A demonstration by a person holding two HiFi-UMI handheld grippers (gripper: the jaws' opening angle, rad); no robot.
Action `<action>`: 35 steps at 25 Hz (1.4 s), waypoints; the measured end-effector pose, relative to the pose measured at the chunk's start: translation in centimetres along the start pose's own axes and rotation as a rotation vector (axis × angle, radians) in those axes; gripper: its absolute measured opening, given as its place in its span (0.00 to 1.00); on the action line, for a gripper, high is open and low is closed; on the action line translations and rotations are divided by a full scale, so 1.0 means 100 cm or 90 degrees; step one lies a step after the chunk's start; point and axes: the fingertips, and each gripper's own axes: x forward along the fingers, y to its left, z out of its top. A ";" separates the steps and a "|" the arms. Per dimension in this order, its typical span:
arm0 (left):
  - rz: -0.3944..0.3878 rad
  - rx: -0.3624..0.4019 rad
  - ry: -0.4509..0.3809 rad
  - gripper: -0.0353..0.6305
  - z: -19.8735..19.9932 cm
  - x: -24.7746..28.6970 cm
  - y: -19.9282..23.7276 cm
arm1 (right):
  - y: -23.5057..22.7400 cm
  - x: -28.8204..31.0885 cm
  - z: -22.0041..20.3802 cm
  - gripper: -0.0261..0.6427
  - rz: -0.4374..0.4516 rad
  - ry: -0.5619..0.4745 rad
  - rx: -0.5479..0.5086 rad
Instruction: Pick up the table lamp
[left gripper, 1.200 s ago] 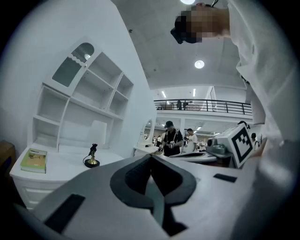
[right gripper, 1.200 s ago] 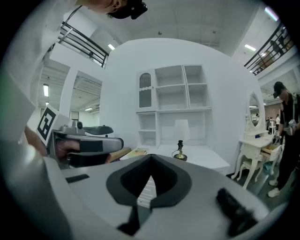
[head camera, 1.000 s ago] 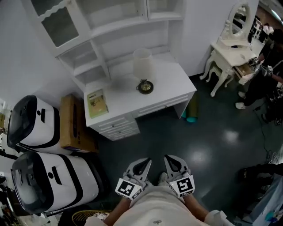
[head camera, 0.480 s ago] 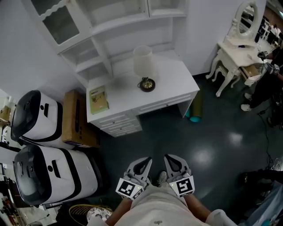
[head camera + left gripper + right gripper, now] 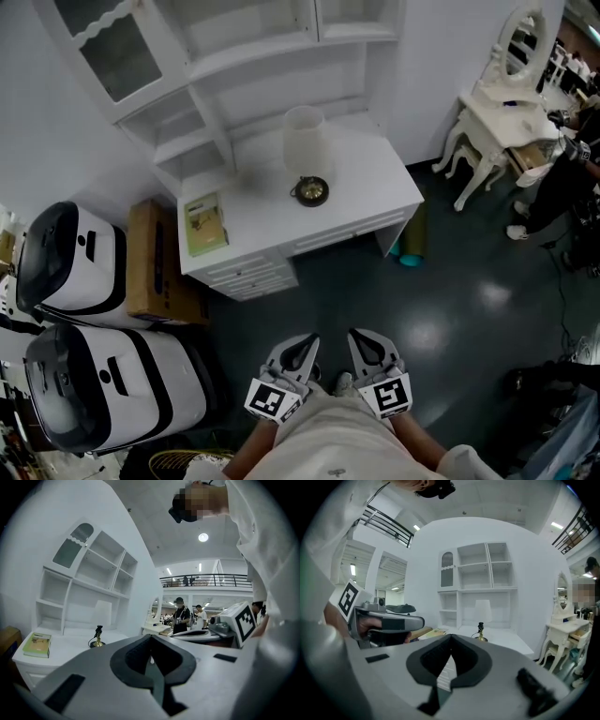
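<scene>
The table lamp stands on the white desk (image 5: 366, 183), with a white shade (image 5: 303, 139) over a small brass base (image 5: 310, 191). It also shows far off in the left gripper view, lamp base (image 5: 97, 642), and in the right gripper view, lamp (image 5: 481, 620). Both grippers are held close to the person's body, well short of the desk, side by side and pointing toward it. My left gripper (image 5: 303, 345) is shut with nothing in it, its jaw tips meeting. My right gripper (image 5: 364, 341) is shut and empty too.
A green book (image 5: 204, 223) lies on the desk's left end. A white shelf hutch (image 5: 244, 56) rises behind the lamp. Two white-and-black suitcases (image 5: 70, 258) and a cardboard box (image 5: 155, 262) stand to the left. A vanity table (image 5: 502, 108) and a person (image 5: 562, 178) are at right.
The head view has swayed a little, so the desk sits slightly differently in the picture. Both grippers keep their place before the body and stay shut.
</scene>
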 end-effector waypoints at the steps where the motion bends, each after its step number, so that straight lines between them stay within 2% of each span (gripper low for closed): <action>1: -0.003 0.002 -0.003 0.07 0.003 0.003 0.007 | -0.002 0.006 0.003 0.06 -0.004 0.001 -0.002; 8: -0.030 0.018 -0.009 0.07 0.018 0.024 0.056 | -0.009 0.055 0.022 0.06 -0.028 -0.008 -0.013; 17: -0.066 0.037 0.014 0.07 0.014 0.031 0.107 | -0.006 0.111 0.027 0.06 -0.048 0.025 0.007; 24: -0.119 0.039 0.020 0.07 0.012 0.039 0.132 | 0.003 0.142 0.026 0.06 -0.059 0.038 0.010; 31: -0.127 0.025 0.037 0.07 0.005 0.051 0.149 | -0.009 0.156 0.019 0.06 -0.071 0.075 0.018; 35: -0.120 0.031 0.038 0.07 0.004 0.064 0.152 | -0.017 0.172 0.017 0.06 -0.038 0.075 0.018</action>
